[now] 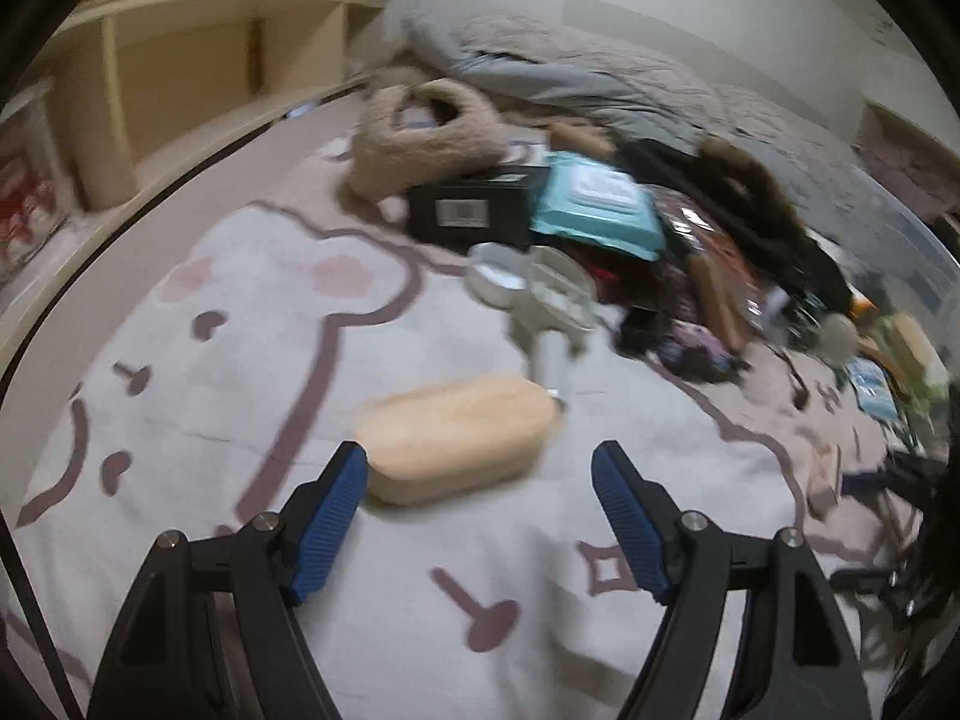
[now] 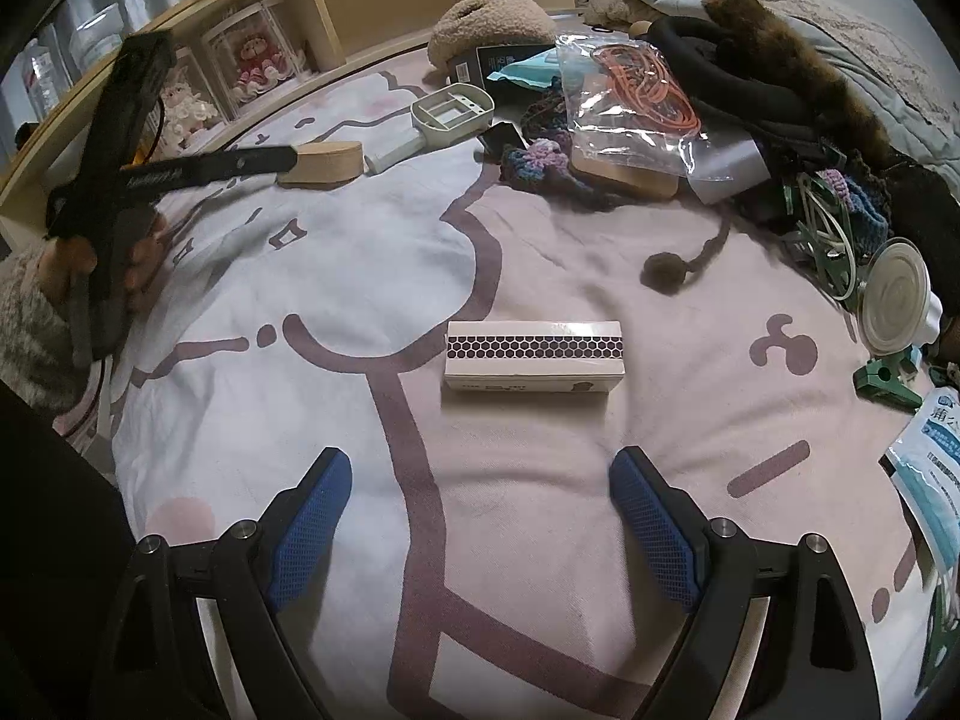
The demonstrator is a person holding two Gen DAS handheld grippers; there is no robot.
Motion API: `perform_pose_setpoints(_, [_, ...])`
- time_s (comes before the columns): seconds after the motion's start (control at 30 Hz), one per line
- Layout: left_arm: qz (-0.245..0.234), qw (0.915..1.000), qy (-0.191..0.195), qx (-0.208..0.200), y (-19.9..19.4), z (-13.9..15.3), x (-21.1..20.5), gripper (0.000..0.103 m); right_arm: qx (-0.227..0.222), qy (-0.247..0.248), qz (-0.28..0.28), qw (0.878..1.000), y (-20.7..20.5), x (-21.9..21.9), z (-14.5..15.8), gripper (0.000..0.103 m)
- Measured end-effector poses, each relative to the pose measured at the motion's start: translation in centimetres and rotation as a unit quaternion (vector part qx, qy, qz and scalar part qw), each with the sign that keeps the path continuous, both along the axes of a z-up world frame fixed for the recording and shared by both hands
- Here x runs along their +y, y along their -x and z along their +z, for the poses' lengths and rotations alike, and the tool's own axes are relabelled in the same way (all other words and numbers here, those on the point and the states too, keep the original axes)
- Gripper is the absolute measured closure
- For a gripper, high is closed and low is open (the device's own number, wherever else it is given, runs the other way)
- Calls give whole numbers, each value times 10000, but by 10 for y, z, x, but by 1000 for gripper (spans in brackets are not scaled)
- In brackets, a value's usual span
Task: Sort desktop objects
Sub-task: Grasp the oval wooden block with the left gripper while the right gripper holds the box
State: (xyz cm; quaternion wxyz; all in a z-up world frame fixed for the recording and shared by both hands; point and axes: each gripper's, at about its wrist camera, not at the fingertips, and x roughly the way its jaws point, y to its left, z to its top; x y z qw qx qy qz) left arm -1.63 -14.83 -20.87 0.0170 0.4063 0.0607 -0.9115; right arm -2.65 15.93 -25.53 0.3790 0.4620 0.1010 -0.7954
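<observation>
My left gripper [image 1: 480,516] hangs unclenched just short of the wooden block [image 1: 459,438]; blur probably hides its edges, so centre first; right gripper [image 2: 480,531] released before the white box [image 2: 534,357]

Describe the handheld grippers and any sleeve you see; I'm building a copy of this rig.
Both grippers, left and right, have black angular frames with silver bolts and blue ribbed pads on the fingers. The hand wears a fuzzy grey sleeve.

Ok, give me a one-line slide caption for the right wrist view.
Right gripper, jaws open and empty, poised over a white rectangular box with a honeycomb-patterned strip on a pink cartoon-print blanket.
</observation>
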Motion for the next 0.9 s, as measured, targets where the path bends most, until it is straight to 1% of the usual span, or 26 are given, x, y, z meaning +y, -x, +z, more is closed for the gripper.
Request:
perform_pose_setpoints(0.07, [326,9993,77,-167,-2,0,-3,26,-24,27,46,10000,0,-1,0,10])
perform_pose_setpoints(0.13, [716,9967,263,-288,-2,-2,0,26,-16,-7,102,9999,-1,-4,-1,6])
perform_pose_setpoints(0.2, [892,9951,316,-294,0,-5,4,25,12,-90,157,9998,-1,-8,-2,3])
perform_pose_setpoints(0.27, [978,9944,245,-324,6,-9,7,10,18,-129,181,9998,-2,-10,-2,2])
perform_pose_setpoints(0.37, [1059,9934,-124,-424,13,-16,9,0,-16,-77,174,9998,-1,-7,-2,2])
perform_pose_setpoints(0.4, [1086,9928,-188,-467,16,-18,9,0,-34,-49,171,9998,0,-5,-2,2])
perform_pose_setpoints(0.43, [1162,9919,-174,-491,19,-21,11,0,-58,-17,159,9999,1,-4,-2,1])
perform_pose_setpoints(0.63, [1529,9871,149,-450,29,-31,17,0,-247,-7,150,9996,5,-6,-6,0])
perform_pose_setpoints(0.77, [1605,9854,242,-511,32,-40,17,0,-265,66,150,9995,6,-4,-4,0])
perform_pose_setpoints(0.9, [1615,9851,330,-488,32,-44,19,0,-188,147,-93,9997,12,-5,7,0])
